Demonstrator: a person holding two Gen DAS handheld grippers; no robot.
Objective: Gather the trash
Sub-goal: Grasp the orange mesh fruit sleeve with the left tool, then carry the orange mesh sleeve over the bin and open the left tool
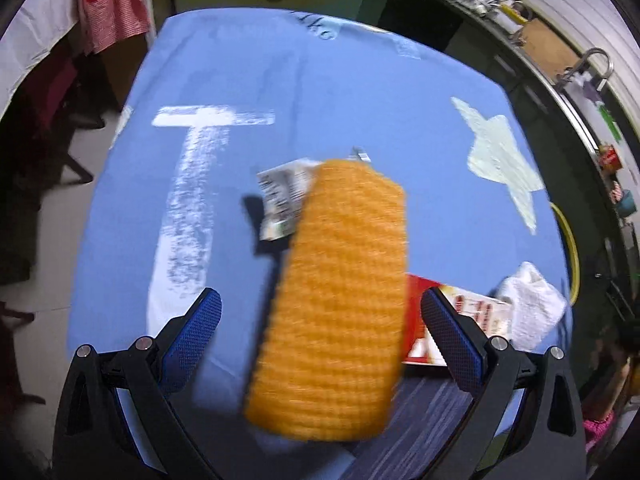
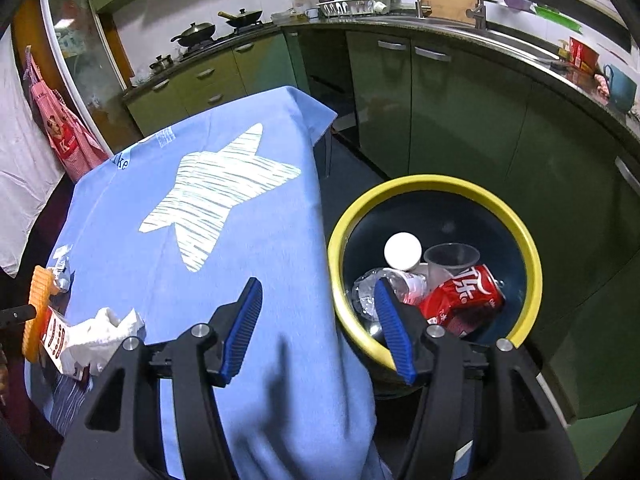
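The left gripper [image 1: 320, 320] is hanging spread around an orange sponge [image 1: 336, 296], soft and light; the right gripper [image 2: 320, 320] is gaping, empty, near the table's [image 2: 240, 248] edge.

The motion-blurred orange mesh object [image 1: 332, 300] hides part of what seems a printed wrapper [image 1: 285, 198] and a red carton [image 1: 424, 320].

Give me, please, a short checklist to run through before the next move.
1. Left gripper open: ok, jaws wide apart.
2. Orange mesh item between its pads: ok, though touching neither.
3. Item at rest on the table: cannot tell, blurred.
4. Right gripper empty: ok, open.
5. Bin has room: ok, red can and clear cup lie low inside.
6. Table cleared: not ok, wrapper, red carton, white tissue remain.
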